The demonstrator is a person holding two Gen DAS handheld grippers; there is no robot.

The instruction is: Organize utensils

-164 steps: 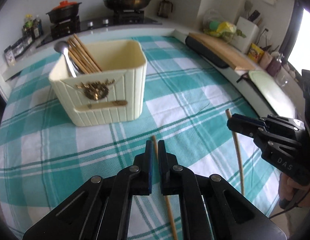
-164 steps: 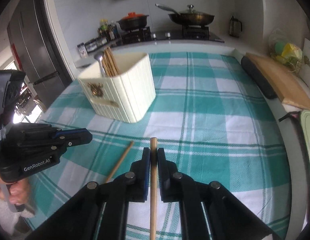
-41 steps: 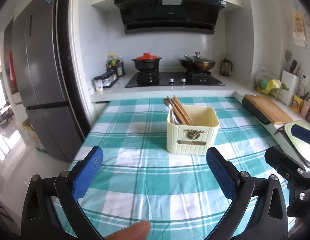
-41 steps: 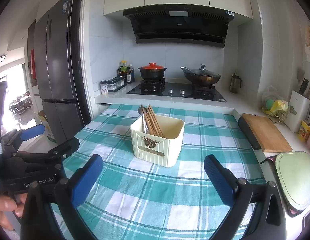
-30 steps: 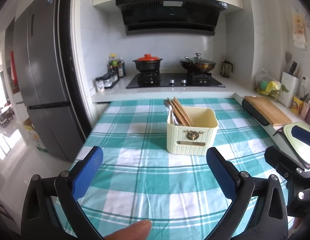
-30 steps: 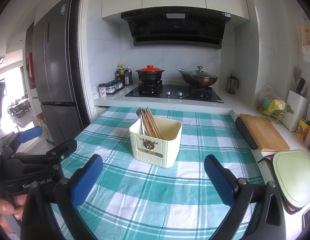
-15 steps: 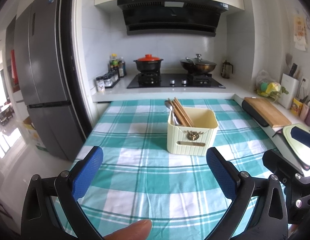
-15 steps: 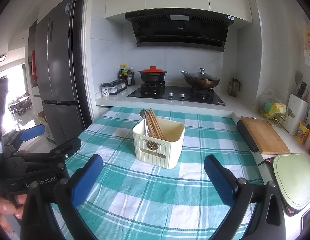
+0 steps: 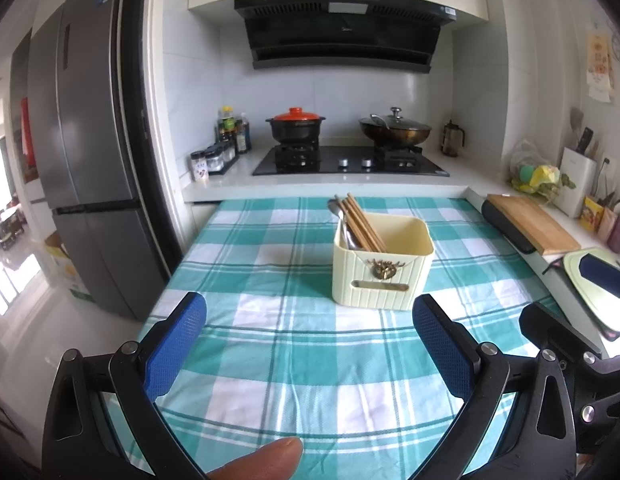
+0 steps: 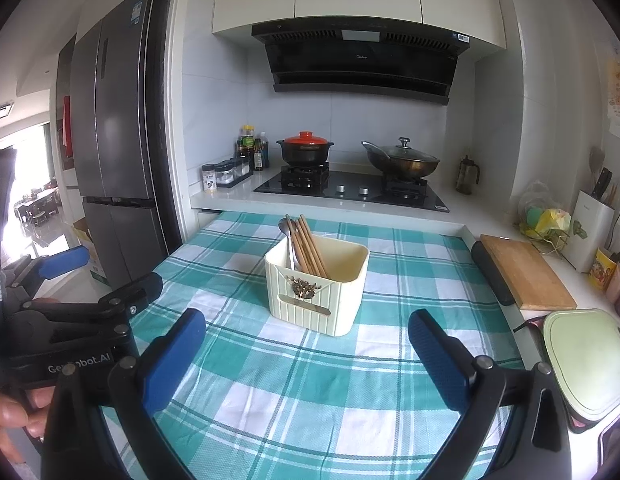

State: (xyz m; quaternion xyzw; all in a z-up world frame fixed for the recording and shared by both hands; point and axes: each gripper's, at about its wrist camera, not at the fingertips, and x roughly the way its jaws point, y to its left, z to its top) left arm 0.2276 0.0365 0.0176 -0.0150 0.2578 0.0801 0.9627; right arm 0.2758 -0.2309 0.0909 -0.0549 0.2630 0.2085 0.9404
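Observation:
A cream utensil holder (image 9: 382, 267) (image 10: 317, 289) stands upright on the teal checked tablecloth (image 9: 293, 344) (image 10: 293, 396). Several wooden chopsticks (image 9: 361, 222) (image 10: 307, 246) and a metal spoon (image 9: 337, 211) (image 10: 286, 229) lean in its left side. My left gripper (image 9: 310, 346) is wide open with nothing between its blue pads, well back from the holder. My right gripper (image 10: 307, 354) is also wide open and holds nothing, equally far back. The left gripper (image 10: 65, 280) also shows at the left of the right wrist view, the right gripper (image 9: 582, 320) at the right of the left wrist view.
Behind the table runs a counter with a stove, a red-lidded pot (image 9: 295, 126) and a wok (image 9: 394, 128). A wooden cutting board (image 9: 532, 226) and a green board (image 10: 582, 354) lie to the right. A grey fridge (image 9: 85, 176) stands left. A fingertip (image 9: 261, 458) shows at the bottom.
Earlier each gripper was shut on a chopstick down at the cloth. Now both are open, raised and pulled back, and no chopstick lies on the cloth. Over the last second nothing has visibly moved.

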